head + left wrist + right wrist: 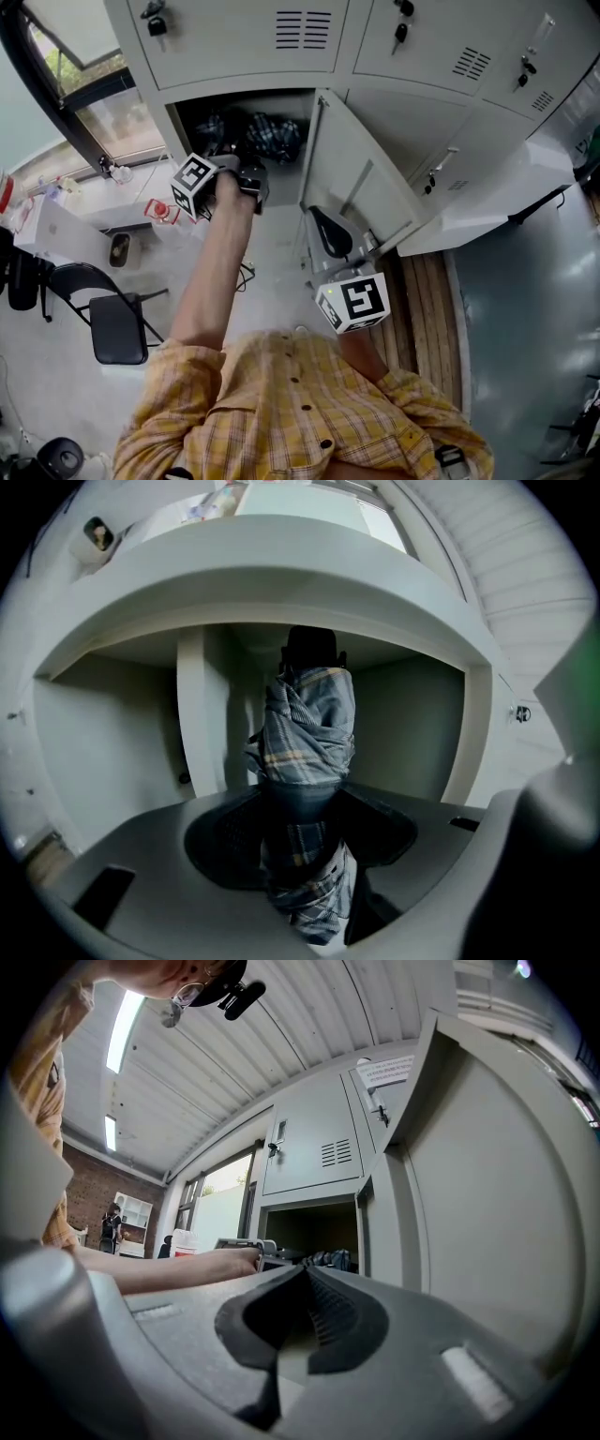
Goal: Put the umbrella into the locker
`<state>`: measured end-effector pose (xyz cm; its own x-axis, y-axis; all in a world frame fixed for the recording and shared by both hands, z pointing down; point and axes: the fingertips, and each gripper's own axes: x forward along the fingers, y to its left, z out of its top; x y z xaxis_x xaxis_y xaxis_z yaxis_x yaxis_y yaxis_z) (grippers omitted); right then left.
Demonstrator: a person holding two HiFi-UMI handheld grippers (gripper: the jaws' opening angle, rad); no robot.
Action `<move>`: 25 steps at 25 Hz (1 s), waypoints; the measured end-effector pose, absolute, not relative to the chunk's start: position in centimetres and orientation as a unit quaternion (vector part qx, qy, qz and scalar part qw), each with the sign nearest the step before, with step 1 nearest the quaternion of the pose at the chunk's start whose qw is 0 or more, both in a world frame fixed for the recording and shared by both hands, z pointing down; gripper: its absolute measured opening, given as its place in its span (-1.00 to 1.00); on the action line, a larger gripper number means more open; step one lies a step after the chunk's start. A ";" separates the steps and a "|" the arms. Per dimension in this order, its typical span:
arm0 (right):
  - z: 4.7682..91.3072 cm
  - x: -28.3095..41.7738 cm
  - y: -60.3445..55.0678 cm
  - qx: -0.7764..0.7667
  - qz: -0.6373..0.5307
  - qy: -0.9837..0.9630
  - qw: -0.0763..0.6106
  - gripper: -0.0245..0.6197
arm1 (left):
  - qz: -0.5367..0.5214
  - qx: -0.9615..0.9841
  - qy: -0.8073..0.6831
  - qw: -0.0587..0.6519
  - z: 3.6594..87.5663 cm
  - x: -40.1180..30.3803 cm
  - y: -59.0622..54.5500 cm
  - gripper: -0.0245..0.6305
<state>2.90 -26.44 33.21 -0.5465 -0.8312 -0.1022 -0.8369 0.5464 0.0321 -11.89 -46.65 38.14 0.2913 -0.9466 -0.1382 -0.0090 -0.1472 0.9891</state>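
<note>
A folded plaid umbrella (pixel 274 137) pokes into the open locker compartment (pixel 192 117) in the lower row of grey lockers. My left gripper (pixel 251 176) is shut on it at the mouth of the compartment. In the left gripper view the umbrella (pixel 309 724) stands between the black pads, its tip inside the locker (pixel 112 733), with my left gripper (pixel 302 797) clamped round its middle. The locker door (pixel 367 187) hangs open to the right. My right gripper (pixel 328 234) waits beside that door, shut and empty. The right gripper view shows my right gripper (pixel 305 1274), the umbrella (pixel 334 1260) and the door (pixel 487 1194).
A black folding chair (pixel 112 321) and a white table (pixel 56 234) with small items stand at the left under a window (pixel 84 75). Keys hang in the upper locker doors (pixel 155 23). A strip of wooden floor (pixel 422 300) runs along the lockers.
</note>
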 end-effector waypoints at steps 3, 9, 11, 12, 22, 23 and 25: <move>33.4 3.0 -26.6 -0.473 0.033 0.879 0.038 -0.93 | -0.460 0.584 -0.392 0.543 39.3 -11.7 -47.7 -0.29; 33.4 3.0 -26.7 -0.471 0.035 0.881 0.038 -0.93 | -0.478 0.542 -0.399 0.564 39.7 -11.3 -49.1 -0.29; 33.5 3.0 -26.7 -0.470 0.035 0.881 0.037 -0.93 | -0.489 0.529 -0.402 0.565 39.6 -11.5 -49.5 -0.29; 33.5 2.9 -26.7 -0.469 0.035 0.881 0.037 -0.93 | -0.492 0.526 -0.404 0.564 39.5 -11.5 -49.7 -0.29; 33.5 3.0 -26.6 -0.470 0.035 0.881 0.036 -0.93 | -0.494 0.518 -0.420 0.558 39.1 -11.8 -51.8 -0.29; 33.6 3.0 -26.6 -0.470 0.034 0.881 0.035 -0.93 | -0.496 0.518 -0.420 0.556 39.0 -11.9 -52.0 -0.28; 33.6 3.2 -26.6 -0.471 0.036 0.881 0.035 -0.93 | -0.499 0.521 -0.421 0.550 38.8 -11.9 -52.2 -0.27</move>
